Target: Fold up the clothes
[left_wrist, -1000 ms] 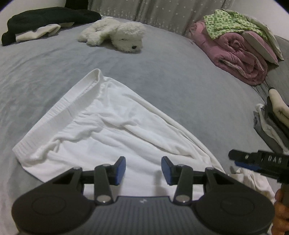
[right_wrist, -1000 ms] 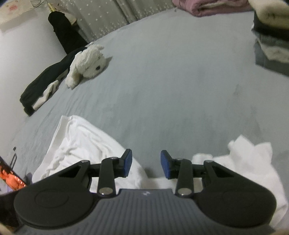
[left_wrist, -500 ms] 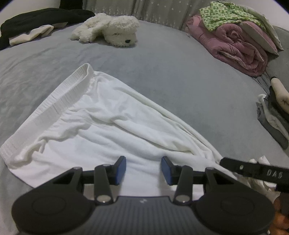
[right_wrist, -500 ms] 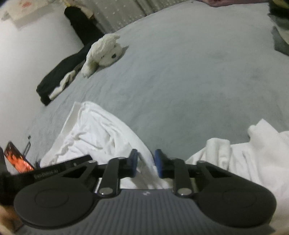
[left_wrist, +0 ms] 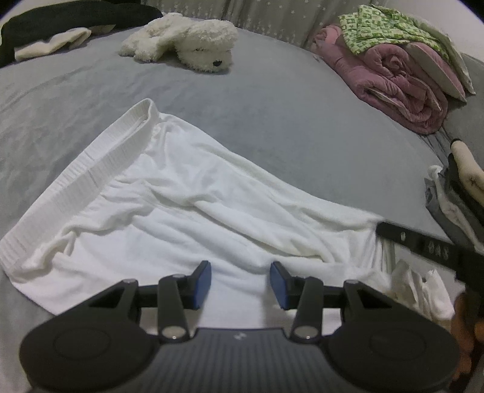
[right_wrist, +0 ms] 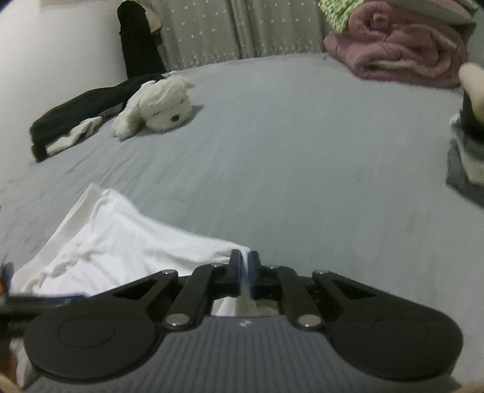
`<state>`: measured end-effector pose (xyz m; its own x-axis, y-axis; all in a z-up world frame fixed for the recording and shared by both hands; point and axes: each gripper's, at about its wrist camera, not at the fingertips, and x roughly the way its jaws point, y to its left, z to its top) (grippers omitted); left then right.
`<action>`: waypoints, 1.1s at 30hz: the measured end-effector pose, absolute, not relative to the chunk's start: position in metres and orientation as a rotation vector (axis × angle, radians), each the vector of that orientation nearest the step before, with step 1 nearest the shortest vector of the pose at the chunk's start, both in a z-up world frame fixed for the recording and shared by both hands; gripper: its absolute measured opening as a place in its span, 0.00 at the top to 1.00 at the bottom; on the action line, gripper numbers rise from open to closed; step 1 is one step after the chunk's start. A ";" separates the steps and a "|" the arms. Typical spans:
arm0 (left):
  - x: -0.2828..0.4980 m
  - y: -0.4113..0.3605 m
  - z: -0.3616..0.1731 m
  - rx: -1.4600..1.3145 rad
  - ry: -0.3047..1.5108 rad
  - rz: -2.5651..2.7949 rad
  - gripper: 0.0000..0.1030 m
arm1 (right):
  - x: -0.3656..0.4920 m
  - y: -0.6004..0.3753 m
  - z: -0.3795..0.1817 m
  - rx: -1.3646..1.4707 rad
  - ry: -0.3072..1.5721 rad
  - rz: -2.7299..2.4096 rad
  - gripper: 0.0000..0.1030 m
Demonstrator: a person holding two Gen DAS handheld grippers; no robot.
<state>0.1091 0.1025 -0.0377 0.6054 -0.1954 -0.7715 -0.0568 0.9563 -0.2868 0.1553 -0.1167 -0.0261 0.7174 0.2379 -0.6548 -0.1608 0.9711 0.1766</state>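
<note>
- White knit garment with a ribbed waistband (left_wrist: 187, 205), spread mostly flat on the grey bed sheet (left_wrist: 287, 121), waistband toward the far left, fabric creased in long folds running to the near right corner.
- Left gripper (left_wrist: 240, 282) hovering over the near edge of the garment, blue pads apart, cloth below them but nothing pinched between.
- Right gripper (right_wrist: 245, 273) with jaws just closed down, now clamped on a thin fold at the garment's right corner; white cloth visible squeezed between the blue pads in the right wrist view.
- Same gripper seen from the left wrist view as a black bar at the garment's right end, slightly blurred, fabric drawn up toward it.
- White plush toy dog (left_wrist: 187, 42) lying far back on the bed, well apart from the garment.
- Black and cream clothing (left_wrist: 60, 33) heaped at the far left corner.
- Rolled pink quilt (left_wrist: 393, 87) at the far right, green patterned cloth (left_wrist: 384, 27) on top.
- Stack of folded grey and cream clothes (left_wrist: 459, 193) at the right edge.
</note>
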 end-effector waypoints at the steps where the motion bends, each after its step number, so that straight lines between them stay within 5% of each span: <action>1: 0.109 0.103 -0.038 -0.302 0.922 -0.084 0.57 | 0.162 -0.116 -0.024 0.103 0.732 0.209 0.94; 29: 0.110 0.122 -0.043 -0.377 0.943 -0.104 0.57 | 0.272 -0.110 -0.048 0.050 0.784 -0.047 0.93; 33: 0.110 0.123 -0.043 -0.381 0.945 -0.104 0.57 | 0.269 -0.110 -0.047 0.056 0.797 -0.049 0.87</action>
<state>0.1099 0.1230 -0.0430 0.5859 -0.2516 -0.7703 -0.0784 0.9285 -0.3629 0.2689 -0.1101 -0.0467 0.6976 -0.0225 -0.7161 0.0648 0.9974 0.0319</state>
